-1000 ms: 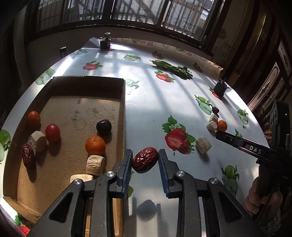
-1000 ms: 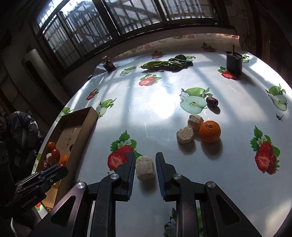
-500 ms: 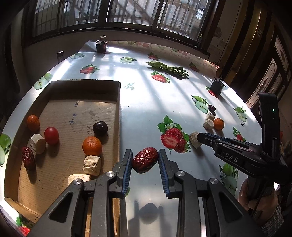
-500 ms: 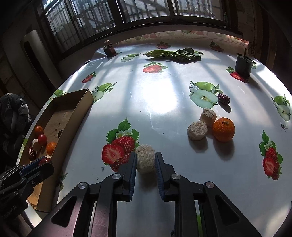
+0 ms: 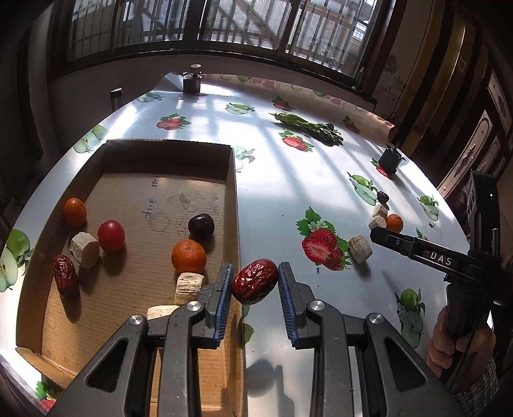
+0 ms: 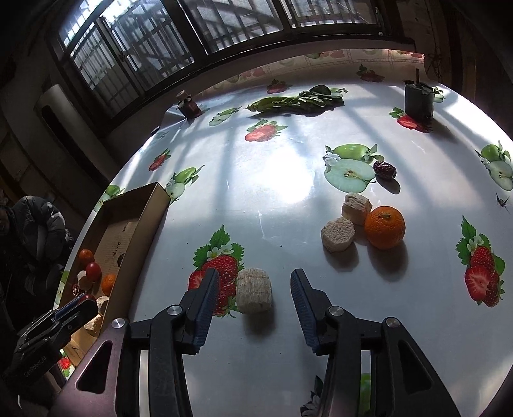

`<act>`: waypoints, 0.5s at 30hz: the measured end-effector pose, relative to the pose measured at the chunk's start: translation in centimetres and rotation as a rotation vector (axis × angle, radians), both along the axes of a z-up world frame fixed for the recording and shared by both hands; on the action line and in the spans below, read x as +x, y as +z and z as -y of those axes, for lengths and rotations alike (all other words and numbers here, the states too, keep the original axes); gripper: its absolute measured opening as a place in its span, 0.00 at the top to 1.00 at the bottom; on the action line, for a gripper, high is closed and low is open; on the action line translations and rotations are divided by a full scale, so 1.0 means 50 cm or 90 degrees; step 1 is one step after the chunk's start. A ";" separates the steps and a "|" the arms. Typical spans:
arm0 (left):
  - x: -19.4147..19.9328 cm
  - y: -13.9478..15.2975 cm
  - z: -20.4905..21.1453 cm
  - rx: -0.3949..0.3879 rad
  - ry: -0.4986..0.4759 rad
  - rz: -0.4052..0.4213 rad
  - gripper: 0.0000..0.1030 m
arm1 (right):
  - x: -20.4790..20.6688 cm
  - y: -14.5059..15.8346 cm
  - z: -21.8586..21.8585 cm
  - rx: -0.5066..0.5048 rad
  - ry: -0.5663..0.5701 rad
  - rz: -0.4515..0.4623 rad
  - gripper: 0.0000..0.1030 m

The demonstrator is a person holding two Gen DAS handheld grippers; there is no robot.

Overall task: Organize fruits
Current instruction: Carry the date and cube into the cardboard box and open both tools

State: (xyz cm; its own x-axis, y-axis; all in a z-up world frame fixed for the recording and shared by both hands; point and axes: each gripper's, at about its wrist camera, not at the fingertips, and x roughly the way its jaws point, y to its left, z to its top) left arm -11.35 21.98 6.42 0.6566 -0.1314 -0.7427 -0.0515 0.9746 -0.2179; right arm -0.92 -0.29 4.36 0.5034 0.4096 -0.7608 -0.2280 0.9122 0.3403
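A round tabletop under a glossy cloth printed with strawberries and green apples fills both views, sunlit from barred windows along the top of the frame. A shallow cardboard box sits at the left of the left wrist view.

In the box: two oranges, one tomato, one dark plum, one red date, three pale cork-like chunks. Loose on the cloth at centre right of the right wrist view: one orange, two chunks, one dark date. A leafy bundle and two small dark pots stand near the top.

The left tool is clamped on a red date, held just right of the box's wall, above the cloth. The right tool has just been opening; its jaws stand apart around a chunk resting on the cloth at lower centre, neither pad touching it.
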 end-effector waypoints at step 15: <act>-0.006 0.002 -0.017 0.002 0.011 0.001 0.73 | -0.006 -0.028 -0.084 -0.108 0.047 0.016 0.71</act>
